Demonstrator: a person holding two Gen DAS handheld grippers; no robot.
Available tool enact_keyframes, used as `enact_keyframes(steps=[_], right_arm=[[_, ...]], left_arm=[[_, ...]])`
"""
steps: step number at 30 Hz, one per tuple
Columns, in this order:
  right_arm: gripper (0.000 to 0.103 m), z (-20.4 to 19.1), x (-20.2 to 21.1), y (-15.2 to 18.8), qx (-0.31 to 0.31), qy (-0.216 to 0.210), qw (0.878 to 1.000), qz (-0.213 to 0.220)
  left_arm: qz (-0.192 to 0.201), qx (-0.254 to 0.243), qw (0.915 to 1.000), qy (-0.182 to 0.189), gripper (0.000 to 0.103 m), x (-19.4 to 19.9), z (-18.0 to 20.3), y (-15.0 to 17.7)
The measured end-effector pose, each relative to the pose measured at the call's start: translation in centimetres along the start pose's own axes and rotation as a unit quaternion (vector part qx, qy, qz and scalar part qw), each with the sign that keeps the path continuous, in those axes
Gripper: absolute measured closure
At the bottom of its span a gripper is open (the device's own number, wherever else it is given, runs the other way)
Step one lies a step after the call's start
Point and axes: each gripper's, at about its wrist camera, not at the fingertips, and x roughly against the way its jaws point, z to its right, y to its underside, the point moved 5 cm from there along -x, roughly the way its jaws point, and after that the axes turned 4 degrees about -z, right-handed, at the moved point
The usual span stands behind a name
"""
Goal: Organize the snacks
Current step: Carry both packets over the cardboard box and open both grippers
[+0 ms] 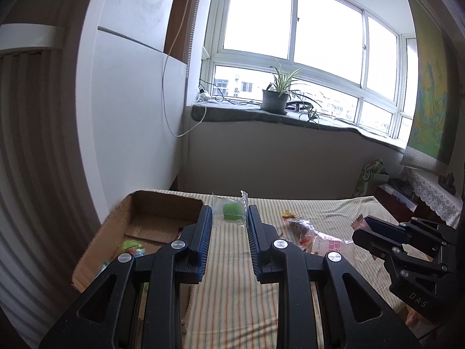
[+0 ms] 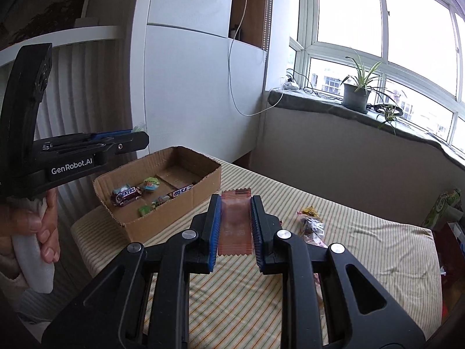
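Observation:
My left gripper [image 1: 229,213] is shut on a clear packet with a green sweet [image 1: 231,212], held above the striped tablecloth [image 1: 232,290] just right of the open cardboard box [image 1: 139,203]. My right gripper [image 2: 235,203] is shut on a flat reddish-brown wrapper [image 2: 236,224], raised over the cloth to the right of the cardboard box [image 2: 203,187]. Inside the box lie a Snickers bar [image 2: 128,195], a second chocolate bar [image 2: 180,191] and several small sweets. The right gripper [image 1: 363,234] shows at the right of the left wrist view, the left gripper [image 2: 139,136] at the left of the right wrist view.
Loose snacks lie on the cloth: a clear bag with dark pieces [image 1: 302,228], a yellow sweet [image 1: 289,213], a white-pink packet [image 1: 334,245]. A person's hand [image 2: 43,226] grips the left handle. Behind stand a white cabinet [image 2: 189,87], a window sill with a potted plant [image 1: 274,99].

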Motion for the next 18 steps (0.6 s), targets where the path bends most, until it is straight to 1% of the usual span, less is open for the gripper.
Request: enact_keyframes(steps=[8,14,18], right_arm=[[0.082,-5.0,-4.4,-1.0,0.028,-0.05,0.998,-0.019],[0.082,-9.4,-7.4,-2.1,0.047,-0.097,0.994,-0.022],[0.082,-11.4,-8.5,-2.8,0.056,-0.118,0.991,-0.019]], left_arm=[[-0.011,0.035,0.9989,-0.029,0.081,-0.4,-5.1,1.1],[-0.019,0.063,0.9954,-0.069,0.081,-0.3,-10.1,2.0],[-0.02,0.078,0.9926,-0.091,0.081,0.0,-12.6,2.1]])
